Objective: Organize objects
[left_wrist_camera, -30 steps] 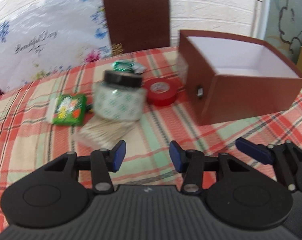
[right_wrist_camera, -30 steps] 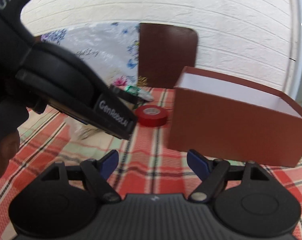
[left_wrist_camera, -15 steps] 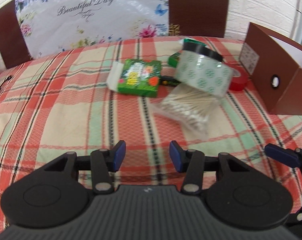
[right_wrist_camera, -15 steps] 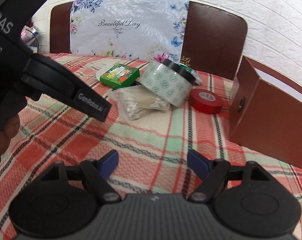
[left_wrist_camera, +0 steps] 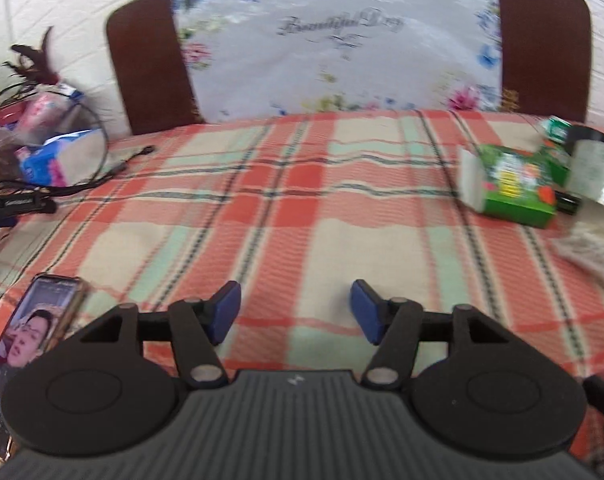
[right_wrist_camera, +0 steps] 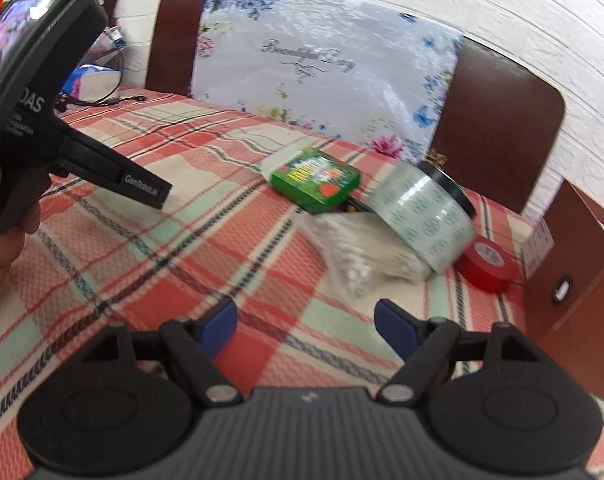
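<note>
A green box (right_wrist_camera: 316, 180) lies on the plaid tablecloth beside a patterned jar with a black lid (right_wrist_camera: 424, 216), tipped over a clear bag of cotton swabs (right_wrist_camera: 362, 248). A red tape roll (right_wrist_camera: 488, 260) lies next to the brown box (right_wrist_camera: 574, 280) at the right. The green box (left_wrist_camera: 510, 184), jar (left_wrist_camera: 596, 172) and swabs (left_wrist_camera: 590, 254) show at the far right of the left wrist view. My left gripper (left_wrist_camera: 293, 312) is open and empty over bare cloth. My right gripper (right_wrist_camera: 306, 326) is open and empty, short of the swabs.
A phone (left_wrist_camera: 25, 340) with a lit screen lies at the near left. Cables (left_wrist_camera: 61, 188) and packets (left_wrist_camera: 49, 156) sit at the table's left edge. A floral bag (right_wrist_camera: 322, 64) leans on a brown chair back (right_wrist_camera: 494, 120). The left tool body (right_wrist_camera: 41, 120) fills the right view's left.
Both views have swung left. The objects have slid toward the right of the frames, and the brown box has left the left wrist view. Both grippers stay open.
</note>
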Action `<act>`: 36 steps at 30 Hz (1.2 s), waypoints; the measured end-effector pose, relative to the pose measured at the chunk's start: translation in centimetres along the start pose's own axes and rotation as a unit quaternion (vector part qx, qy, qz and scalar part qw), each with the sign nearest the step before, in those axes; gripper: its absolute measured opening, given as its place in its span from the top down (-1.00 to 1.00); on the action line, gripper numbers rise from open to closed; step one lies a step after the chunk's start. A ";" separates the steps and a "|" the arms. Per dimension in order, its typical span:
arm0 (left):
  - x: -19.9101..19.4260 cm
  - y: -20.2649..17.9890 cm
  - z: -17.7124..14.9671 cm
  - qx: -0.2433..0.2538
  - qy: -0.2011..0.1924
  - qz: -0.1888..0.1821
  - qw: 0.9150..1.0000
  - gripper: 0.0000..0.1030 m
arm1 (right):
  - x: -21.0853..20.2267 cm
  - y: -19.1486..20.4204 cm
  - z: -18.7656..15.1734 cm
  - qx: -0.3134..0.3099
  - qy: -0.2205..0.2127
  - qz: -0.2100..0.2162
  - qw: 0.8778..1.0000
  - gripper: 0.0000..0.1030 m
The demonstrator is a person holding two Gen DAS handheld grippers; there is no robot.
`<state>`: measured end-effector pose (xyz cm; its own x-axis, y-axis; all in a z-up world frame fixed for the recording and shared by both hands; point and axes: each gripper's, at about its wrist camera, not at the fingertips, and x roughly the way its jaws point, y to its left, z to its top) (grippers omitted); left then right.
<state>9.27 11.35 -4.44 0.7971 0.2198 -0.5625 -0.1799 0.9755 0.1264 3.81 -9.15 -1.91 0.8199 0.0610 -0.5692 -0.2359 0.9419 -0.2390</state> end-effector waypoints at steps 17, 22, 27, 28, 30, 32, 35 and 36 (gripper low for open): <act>0.4 2.4 -0.5 -0.077 -0.014 -0.052 0.996 -0.48 | 6.9 -1.2 7.3 -0.061 -0.046 -0.017 0.997 -0.63; 0.5 2.6 -0.4 -0.086 -0.016 -0.056 0.995 -0.49 | 10.2 -0.1 7.6 -0.090 -0.016 -0.005 0.996 -0.70; 0.5 2.9 -0.5 -0.098 -0.020 -0.058 0.993 -0.49 | 12.0 0.7 8.7 -0.112 -0.012 0.007 0.994 -0.13; 0.5 3.0 -0.5 -0.103 -0.021 -0.058 0.993 -0.49 | 12.7 0.5 9.4 -0.120 -0.005 0.014 0.993 0.14; 0.5 3.3 -0.5 -0.112 -0.023 -0.060 0.992 -0.49 | 12.8 0.9 9.7 -0.129 0.001 0.018 0.991 0.61; 0.5 3.5 -0.5 -0.119 -0.024 -0.061 0.991 -0.49 | 12.8 1.6 9.7 -0.152 -0.002 0.006 0.988 0.88; 0.6 3.6 -0.5 -0.123 -0.026 -0.063 0.990 -0.49 | 12.4 2.0 9.3 -0.145 0.008 0.029 0.989 0.93; 0.6 3.7 -0.4 -0.124 -0.026 -0.063 0.990 -0.49 | 12.0 2.4 8.9 -0.155 0.003 0.026 0.987 0.93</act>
<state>8.82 15.06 -4.66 0.8499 0.1023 -0.5169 -0.2081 0.9664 -0.1510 17.69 -3.20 -2.32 0.7990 0.1036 -0.5923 -0.4275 0.7906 -0.4383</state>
